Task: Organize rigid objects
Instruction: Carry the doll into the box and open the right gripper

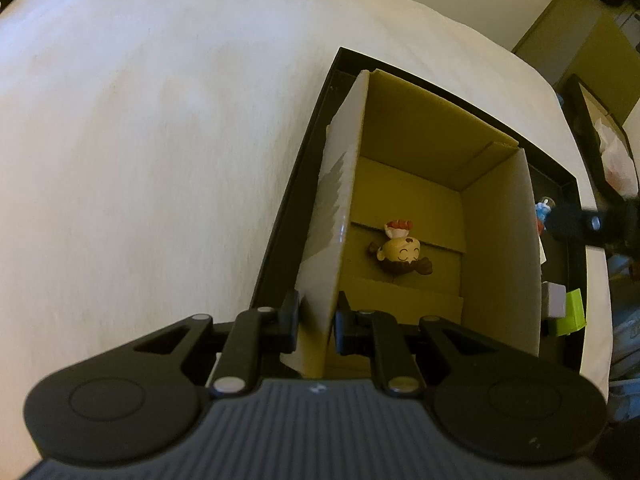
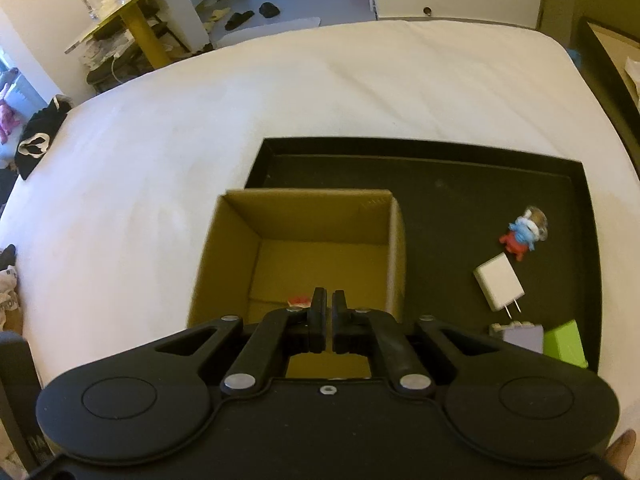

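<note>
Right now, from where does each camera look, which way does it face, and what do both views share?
Left wrist: sits on the left hand-held gripper, facing steeply down; it is shut on the cardboard box wall, with a figurine inside.
Right wrist: sits on the right hand-held gripper, shut and empty, facing down over the box; a fingertip shows at the bottom right.
Shared: box, black tray, white charger, blue toy.

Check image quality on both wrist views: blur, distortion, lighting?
Left wrist: warm dim cast, strong fisheye bowing of the black tray rim; figurine inside the cardboard box sharp, the dark shape at the right edge smeared. Right wrist: brighter, whiter bedsheet; slight motion blur on the box's walls and the blue toy.
</note>
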A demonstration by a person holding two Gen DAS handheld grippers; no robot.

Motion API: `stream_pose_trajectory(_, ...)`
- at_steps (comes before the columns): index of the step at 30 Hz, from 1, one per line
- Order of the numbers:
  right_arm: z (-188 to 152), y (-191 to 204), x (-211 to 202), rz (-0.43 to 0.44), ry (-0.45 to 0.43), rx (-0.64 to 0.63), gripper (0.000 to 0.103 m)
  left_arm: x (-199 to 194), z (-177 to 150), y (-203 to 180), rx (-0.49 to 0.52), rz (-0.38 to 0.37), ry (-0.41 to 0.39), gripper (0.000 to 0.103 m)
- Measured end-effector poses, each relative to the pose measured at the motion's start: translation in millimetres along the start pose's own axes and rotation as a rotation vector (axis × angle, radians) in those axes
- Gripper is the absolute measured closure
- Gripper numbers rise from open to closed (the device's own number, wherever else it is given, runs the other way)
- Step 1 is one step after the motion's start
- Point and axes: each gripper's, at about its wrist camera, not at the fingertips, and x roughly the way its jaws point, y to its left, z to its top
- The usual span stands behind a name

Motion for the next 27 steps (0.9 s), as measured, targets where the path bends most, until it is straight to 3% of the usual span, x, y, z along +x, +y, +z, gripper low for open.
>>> stream_pose_trajectory(11,-26.9,-52.1,-12.9,-0.009,0.011,0.098,0.097,-3.1,-1.9,-2.4,-0.024,0.027,-0.007,0.086)
stream_pose_trajectory(20,-38.8,-103.6,-17.0,-0.065,0.004,0.120,0.070,-9.7,-5.2,-7.3,-0.013,0.109,-0.051,0.059)
stream_pose_trajectory(22,-41.2,-115.0,-16.2,-0.079,0.008,0.124,0.061,-11.7,-6.0,-9.2,-0.010,0.127,-0.063,0.053)
stream_pose_trajectory(24,-43.2,-124.6,-16.2,-0.100,0.000,0.120,0.044,-13.8,-6.6,-14.0,0.008,0.159,-0.075,0.044)
stream_pose_trajectory(27,-45.9,-138.6,-13.9,-0.126,-0.004,0.114,0.038,-17.7,-9.2,-24.0,0.052,0.211,-0.106,0.032)
